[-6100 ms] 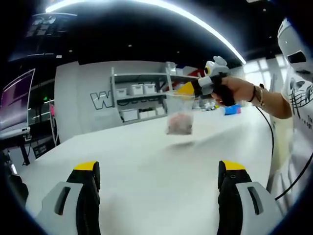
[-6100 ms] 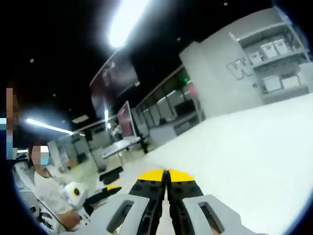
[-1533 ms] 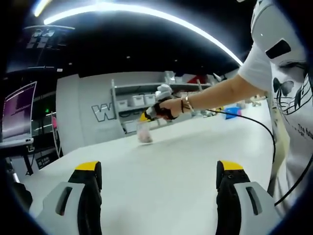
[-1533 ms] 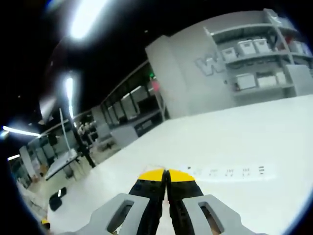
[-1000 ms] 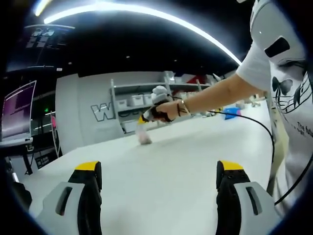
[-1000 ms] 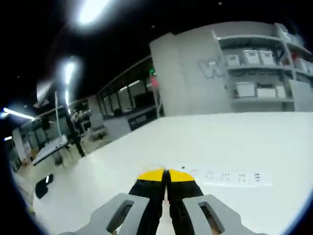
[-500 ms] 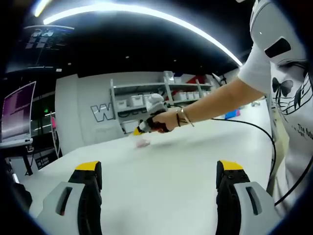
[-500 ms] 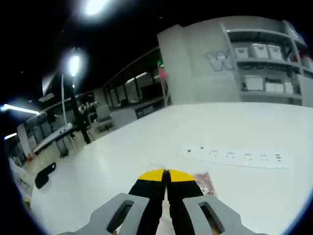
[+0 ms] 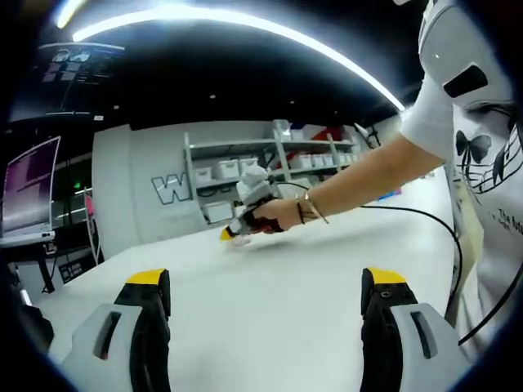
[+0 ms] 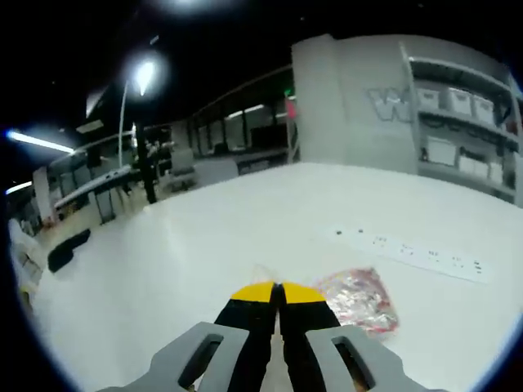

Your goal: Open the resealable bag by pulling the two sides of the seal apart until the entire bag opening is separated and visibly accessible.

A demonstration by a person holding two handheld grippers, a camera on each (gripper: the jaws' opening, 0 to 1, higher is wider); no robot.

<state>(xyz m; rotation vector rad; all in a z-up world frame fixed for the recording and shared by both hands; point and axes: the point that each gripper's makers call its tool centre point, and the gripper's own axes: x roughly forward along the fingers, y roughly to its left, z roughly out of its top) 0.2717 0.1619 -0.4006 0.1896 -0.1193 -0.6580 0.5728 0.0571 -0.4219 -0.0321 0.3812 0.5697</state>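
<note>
In the left gripper view, the left hand-held gripper holds its yellow-tipped jaws wide apart over the white worktop with nothing between them. Far across the worktop, the right hand-held gripper is held low by a person's hand, its yellow tip down at the surface where a small pale patch, the resealable bag, lies; it is too small here to make out more. Behind stands a grey wall with shelves carrying white boxes.

In the right gripper view, the right hand-held gripper has its jaws pressed together, and a thin edge of clear plastic shows at the tips; whether it is pinched between them I cannot tell. The resealable bag, clear with pinkish contents, lies flat on the worktop just right of the jaw tips. Farther right lies a white power strip.
</note>
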